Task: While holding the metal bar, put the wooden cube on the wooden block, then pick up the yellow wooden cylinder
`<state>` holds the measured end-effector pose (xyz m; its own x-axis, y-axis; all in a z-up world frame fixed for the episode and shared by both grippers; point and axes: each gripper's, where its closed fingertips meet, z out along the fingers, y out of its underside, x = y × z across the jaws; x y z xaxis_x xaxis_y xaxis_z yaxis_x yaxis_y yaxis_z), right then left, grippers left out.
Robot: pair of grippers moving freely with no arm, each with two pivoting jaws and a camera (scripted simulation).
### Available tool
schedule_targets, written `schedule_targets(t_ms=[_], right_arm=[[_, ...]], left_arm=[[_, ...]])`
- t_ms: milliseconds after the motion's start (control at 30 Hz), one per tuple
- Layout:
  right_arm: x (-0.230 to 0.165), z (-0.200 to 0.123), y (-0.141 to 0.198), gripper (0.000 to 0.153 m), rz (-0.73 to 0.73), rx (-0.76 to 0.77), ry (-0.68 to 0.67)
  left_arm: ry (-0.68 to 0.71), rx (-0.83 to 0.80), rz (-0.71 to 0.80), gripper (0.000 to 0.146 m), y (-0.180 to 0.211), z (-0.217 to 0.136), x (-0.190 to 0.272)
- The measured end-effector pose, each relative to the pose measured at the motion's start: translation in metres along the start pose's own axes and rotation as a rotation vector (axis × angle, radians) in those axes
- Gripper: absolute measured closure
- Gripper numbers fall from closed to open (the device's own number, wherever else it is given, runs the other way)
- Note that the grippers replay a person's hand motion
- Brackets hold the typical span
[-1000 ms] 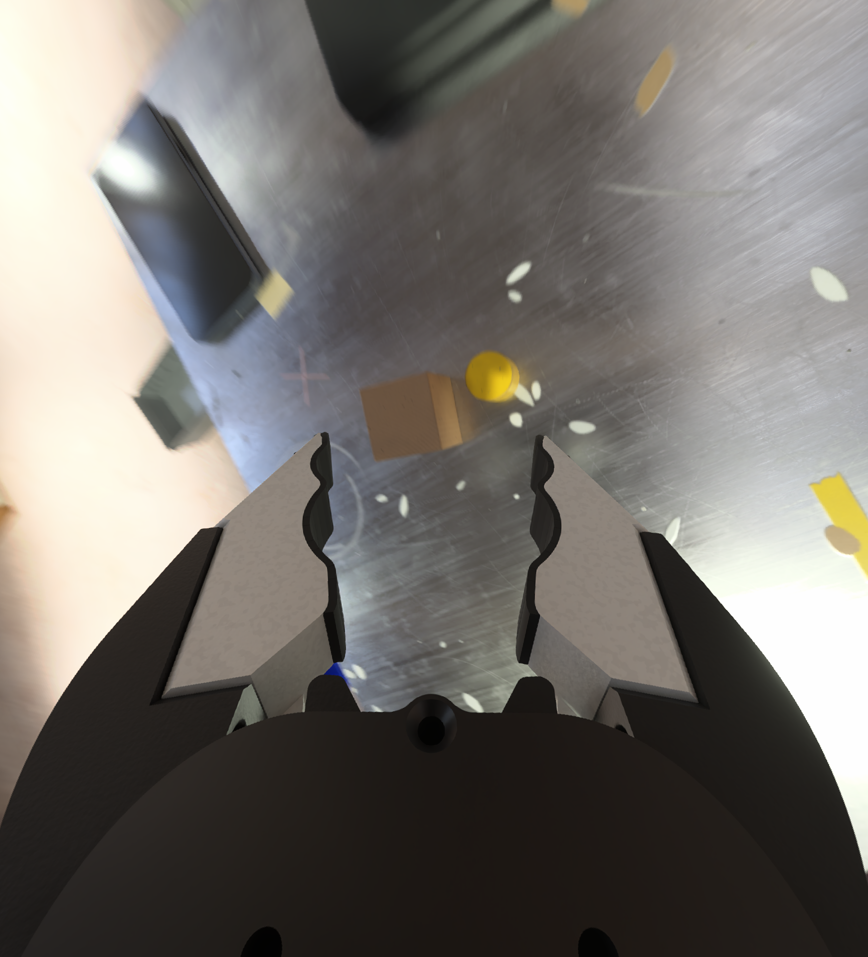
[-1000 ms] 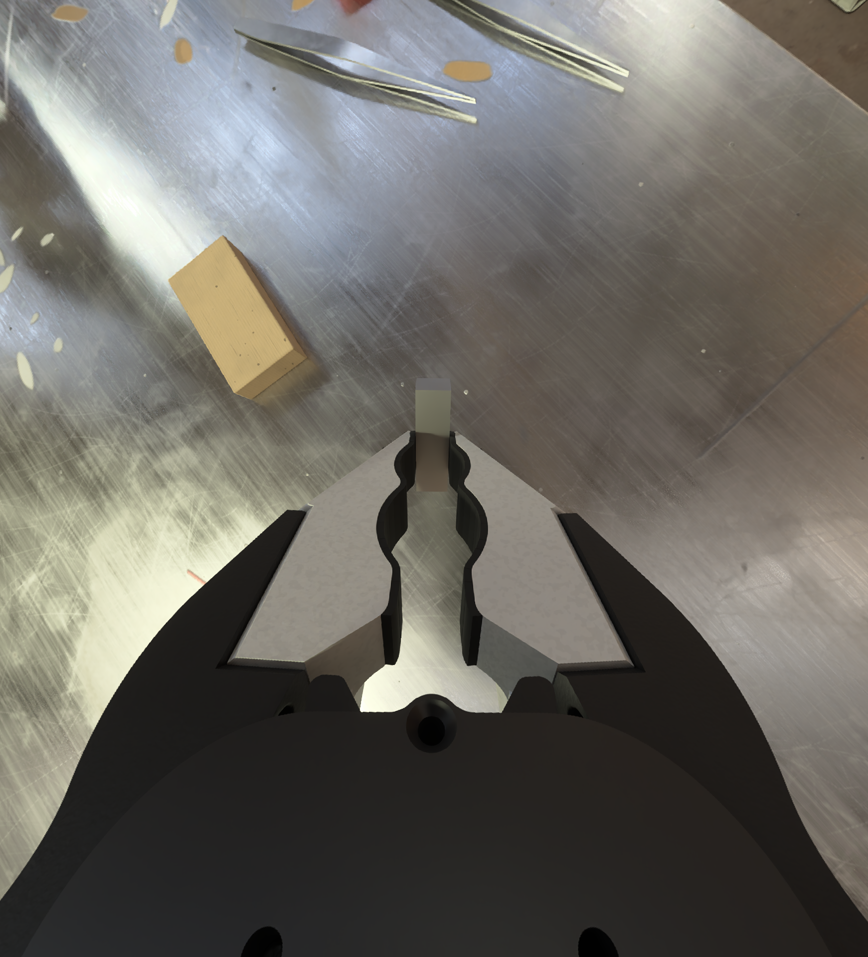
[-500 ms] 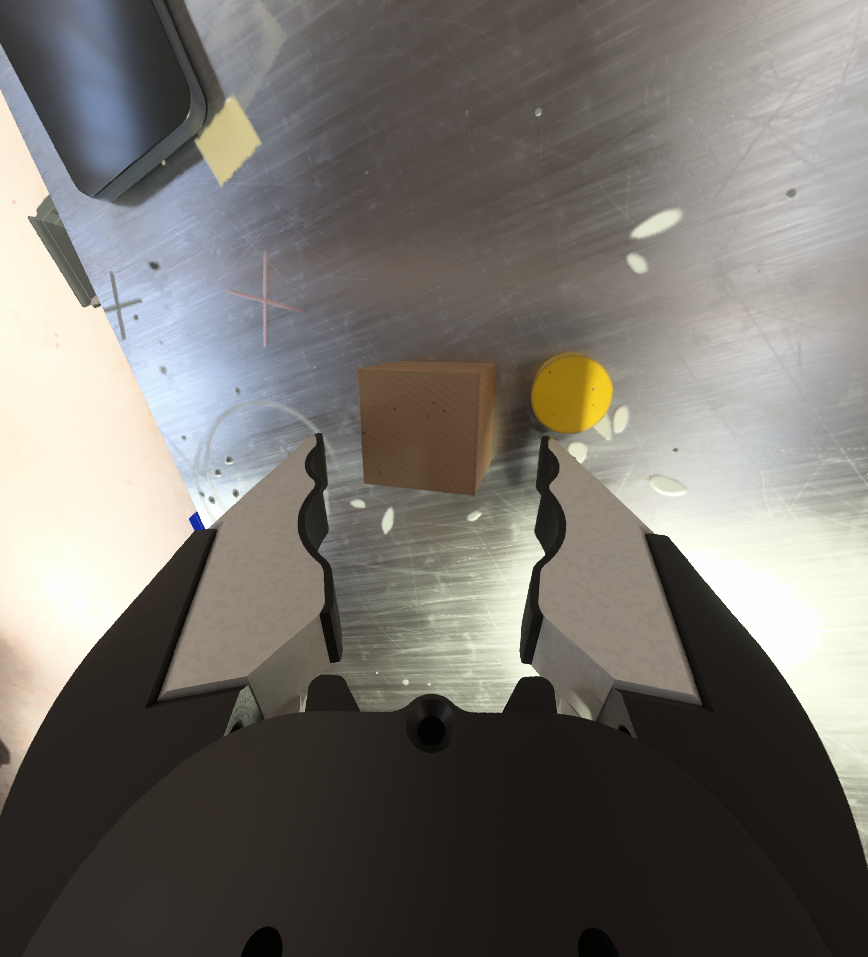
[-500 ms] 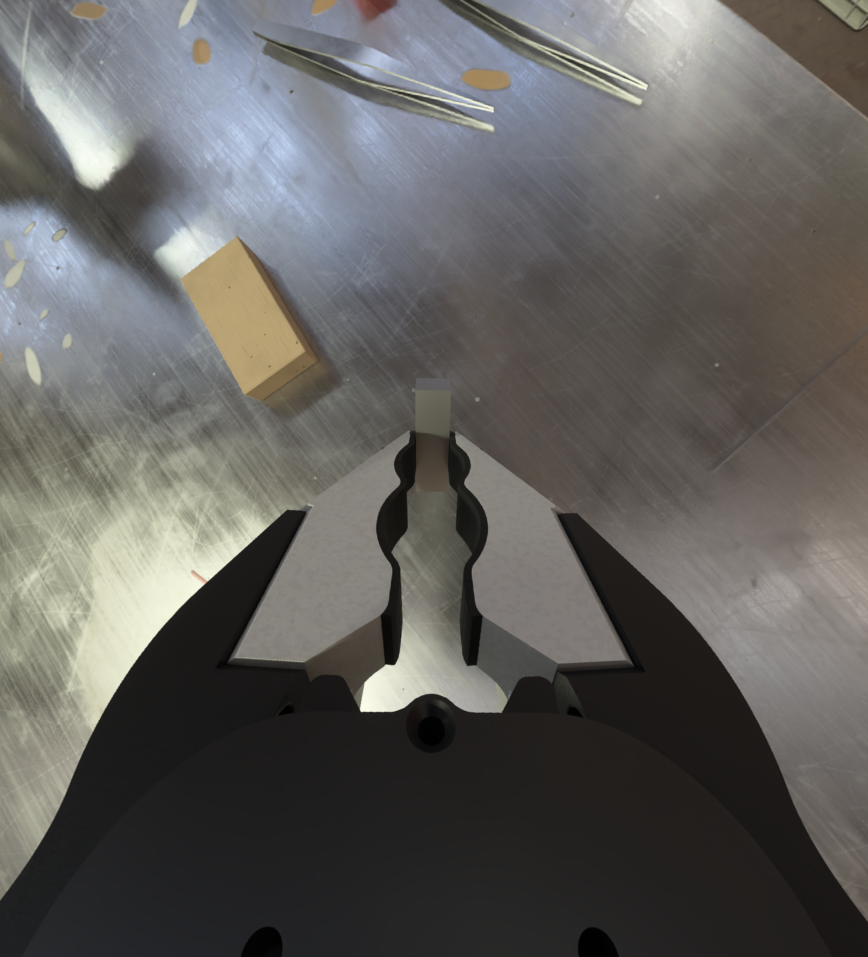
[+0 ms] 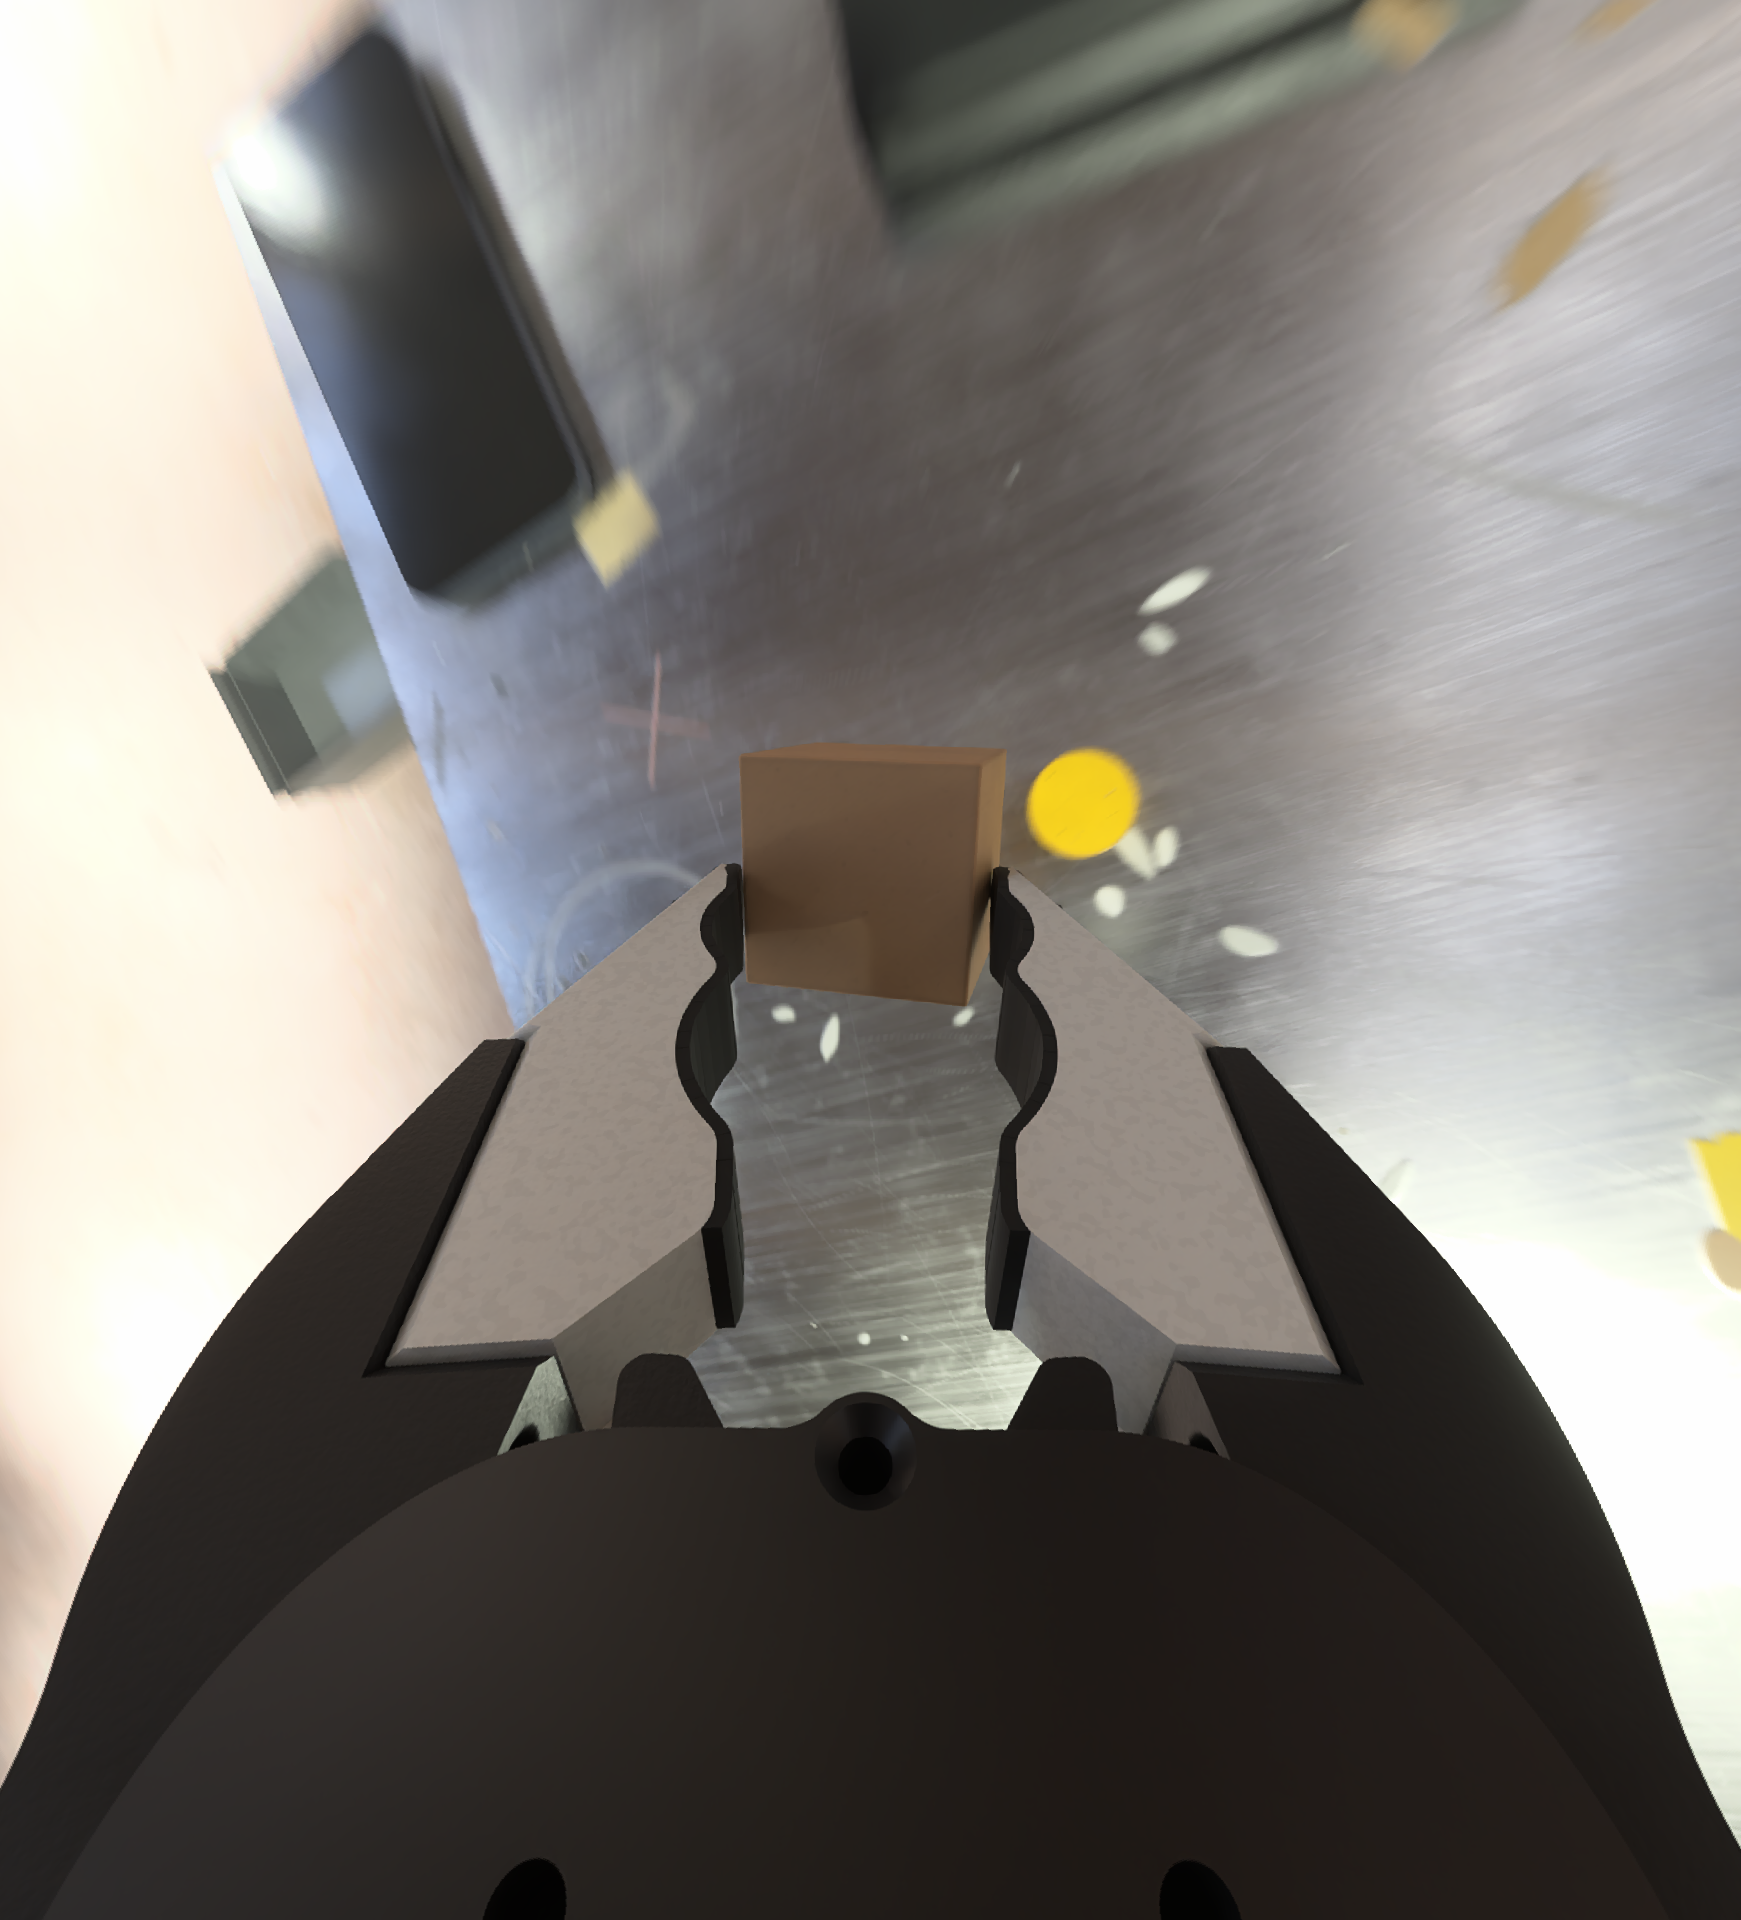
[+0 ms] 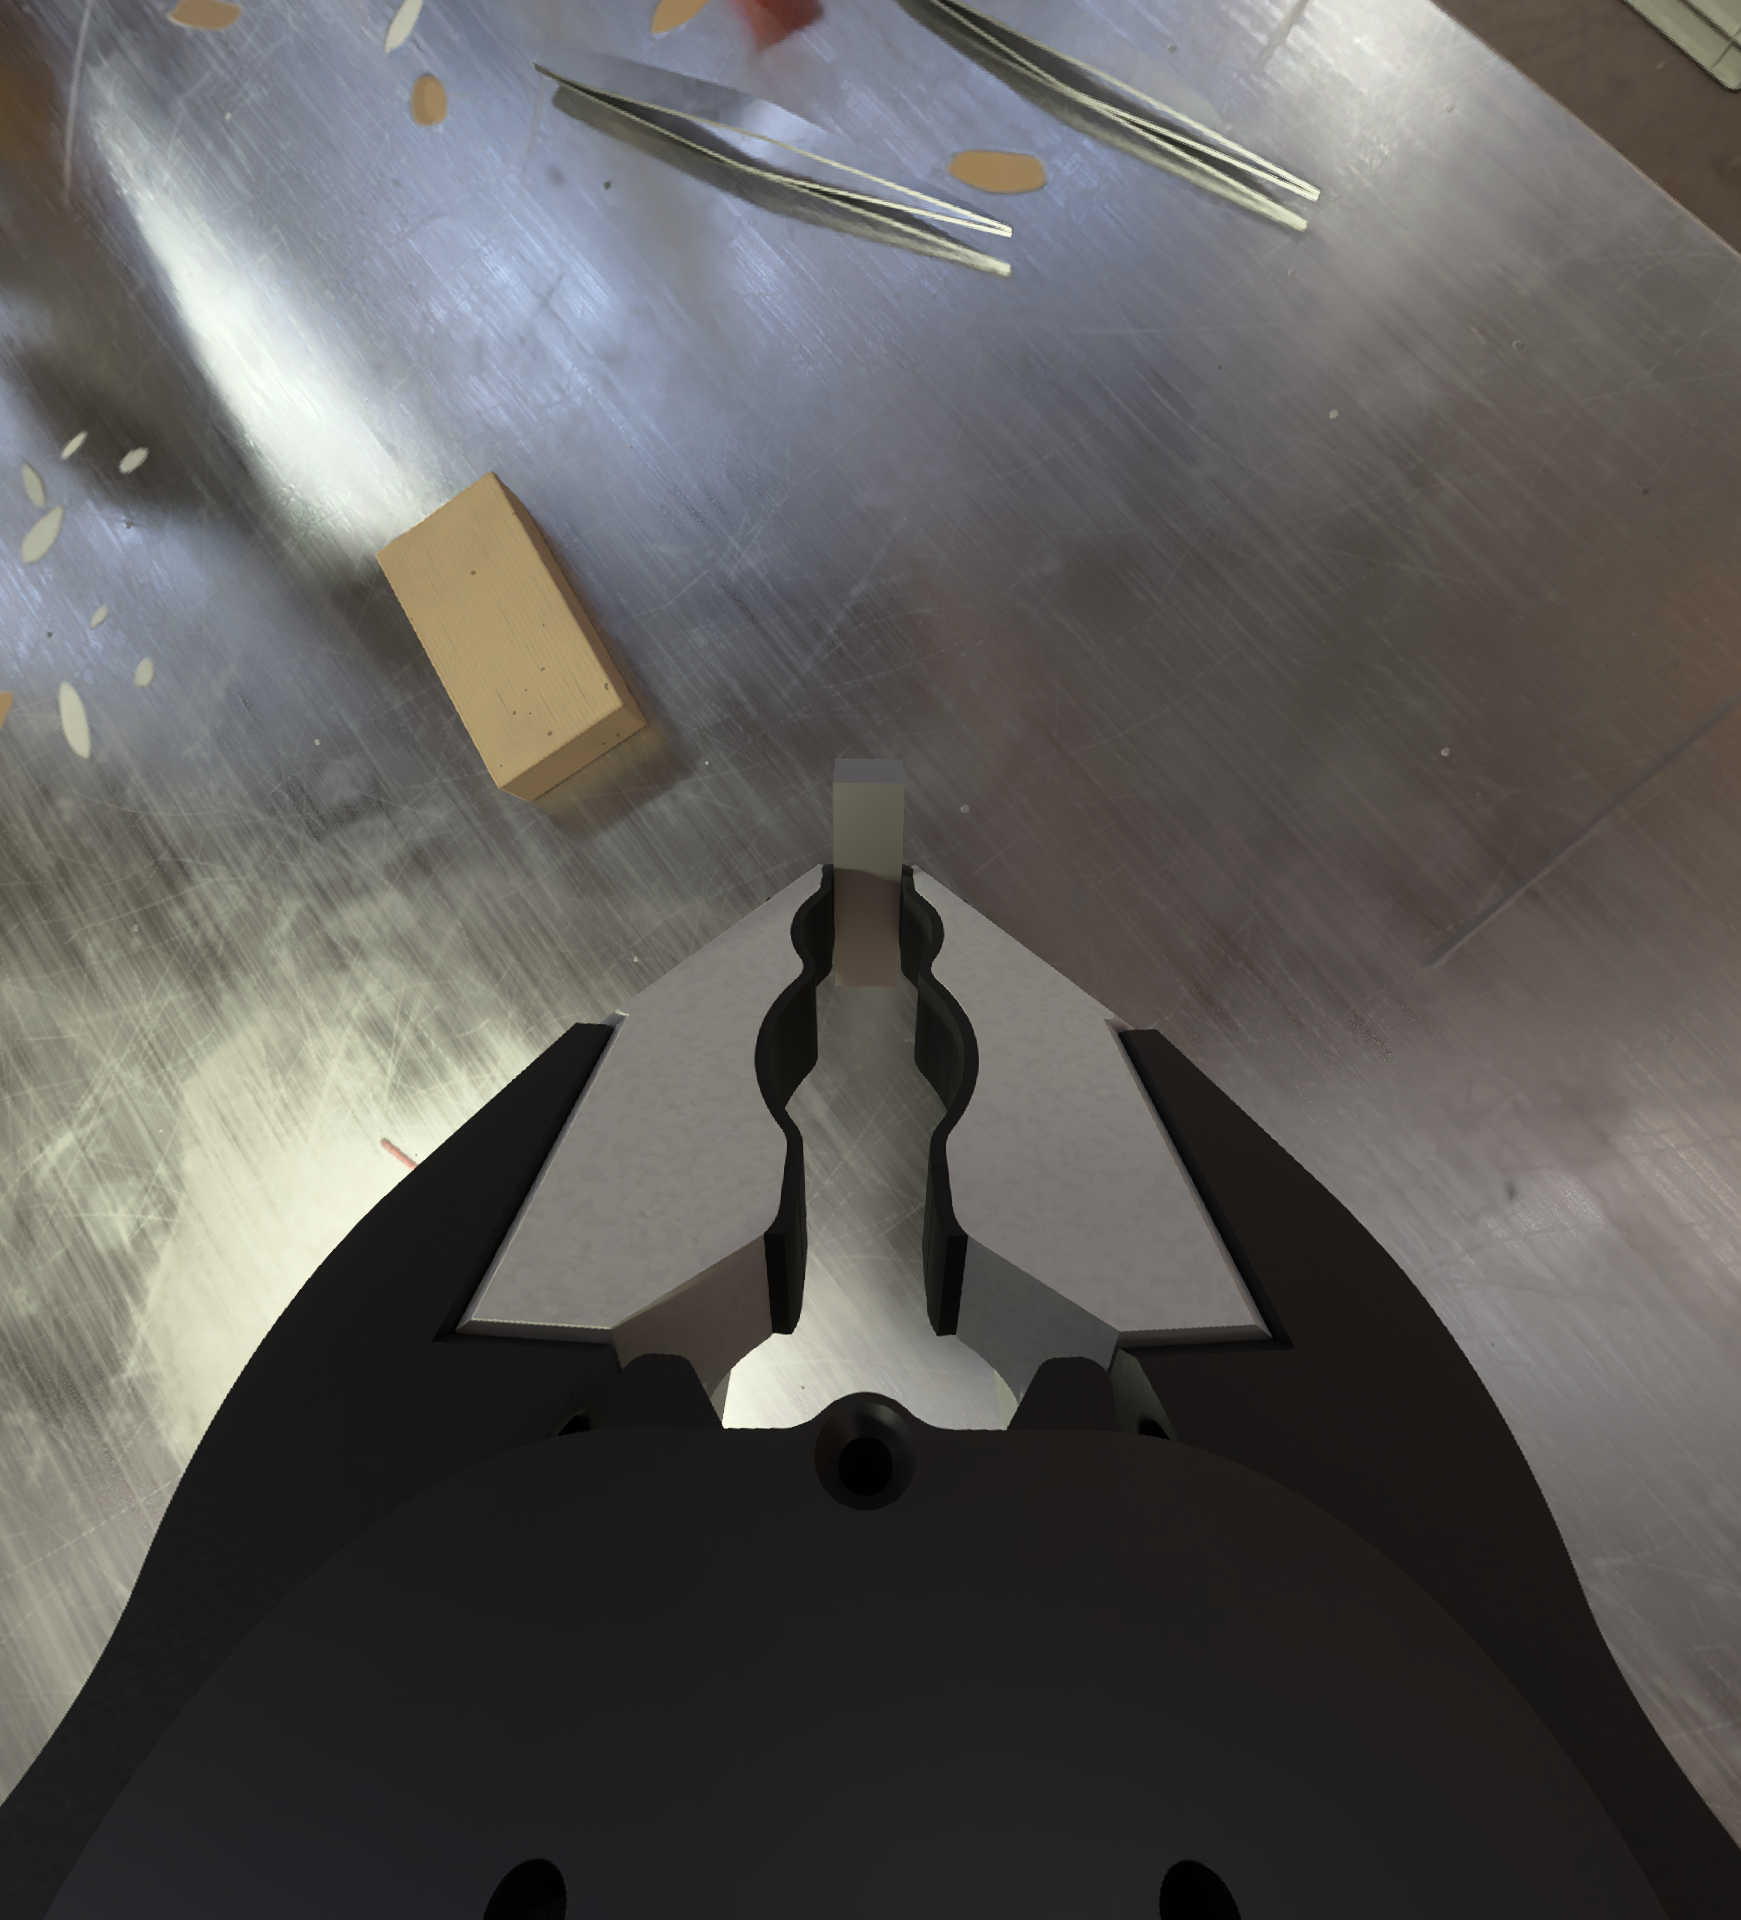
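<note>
The brown wooden cube (image 5: 866, 878) sat pinched between the left gripper (image 5: 866, 894) tips, apparently lifted above the scratched steel tabletop (image 5: 1365, 520). The small yellow wooden cylinder (image 5: 1082, 802) stood just beside it. The right gripper (image 6: 868, 904) was clamped on the grey metal bar (image 6: 868, 831), the pale rectangular wooden block (image 6: 513, 634) lying near it. Carrying the cube over that block seemed next.

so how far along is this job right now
Done: the right gripper is shut on the metal bar. In hand: the left gripper clamps the wooden cube. Left: setting it on the wooden block, whose top is bare, then taking the yellow wooden cylinder.
</note>
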<state>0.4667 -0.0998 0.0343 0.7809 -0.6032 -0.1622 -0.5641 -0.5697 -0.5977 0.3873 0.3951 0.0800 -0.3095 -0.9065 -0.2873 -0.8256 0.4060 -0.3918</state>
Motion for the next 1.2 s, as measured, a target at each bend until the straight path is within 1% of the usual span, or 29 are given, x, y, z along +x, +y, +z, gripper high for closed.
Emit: schedule_targets(t_ms=[100,133,167,267,300,333,433,567,633,700,767,833,900,1000,1033,1067,1133,1200], right_arm=[[-0.001,0.001,-0.001,0.142,-0.012,0.001,-0.008],[-0.002,0.002,-0.002,0.142,-0.016,0.002,-0.011],[-0.002,0.002,-0.002,0.142,-0.019,0.001,-0.014],[-0.004,0.004,-0.004,0.142,-0.031,0.002,-0.017],[-0.004,0.004,-0.004,0.142,-0.033,0.003,-0.017],[-0.004,0.004,-0.004,0.142,-0.033,0.004,-0.018],[-0.004,0.004,-0.004,0.142,-0.039,0.008,-0.02],[-0.003,0.004,-0.004,0.142,-0.042,0.009,-0.02],[-0.003,0.004,-0.003,0.142,-0.045,0.01,-0.021],[-0.003,0.004,-0.003,0.142,-0.047,0.011,-0.023],[-0.003,0.004,-0.003,0.142,-0.047,0.013,-0.026],[-0.003,0.004,-0.004,0.142,-0.053,0.013,-0.026],[-0.003,0.004,-0.004,0.142,-0.056,0.01,-0.026],[-0.003,0.005,-0.004,0.142,-0.056,0.012,-0.028],[-0.003,0.005,-0.004,0.142,-0.057,0.011,-0.028],[-0.003,0.005,-0.004,0.142,-0.057,0.01,-0.026],[-0.002,0.005,-0.004,0.142,-0.056,0.01,-0.026],[-0.002,0.005,-0.004,0.142,-0.057,0.01,-0.025]], left_arm=[[0.019,0.195,0.162,0.098,-0.051,-0.052,0.029],[0.053,0.25,0.224,0.098,-0.071,-0.068,0.048],[0.101,0.308,0.323,0.098,-0.089,-0.08,0.073],[0.213,0.399,0.602,0.098,-0.132,-0.101,0.152],[0.26,0.421,0.697,0.098,-0.143,-0.103,0.18],[0.299,0.423,0.76,0.098,-0.152,-0.101,0.207],[0.395,0.397,0.944,0.098,-0.171,-0.085,0.276],[0.409,0.325,1.132,0.098,-0.183,-0.045,0.329],[0.413,0.272,1.19,0.098,-0.184,-0.025,0.342],[0.393,0.238,1.239,0.098,-0.184,-0.007,0.346],[0.411,0.183,1.274,0.098,-0.179,0.008,0.348],[0.459,0.157,1.253,0.099,-0.177,0.013,0.35],[0.466,0.177,1.236,0.099,-0.18,0.014,0.349],[0.489,0.162,1.209,0.098,-0.181,0.014,0.348],[0.496,0.167,1.195,0.083,-0.182,0.012,0.348],[0.501,0.171,1.181,0.071,-0.182,0.011,0.347],[0.495,0.175,1.164,0.062,-0.182,0.007,0.344],[0.484,0.198,1.146,0.061,-0.181,-0.004,0.335]])
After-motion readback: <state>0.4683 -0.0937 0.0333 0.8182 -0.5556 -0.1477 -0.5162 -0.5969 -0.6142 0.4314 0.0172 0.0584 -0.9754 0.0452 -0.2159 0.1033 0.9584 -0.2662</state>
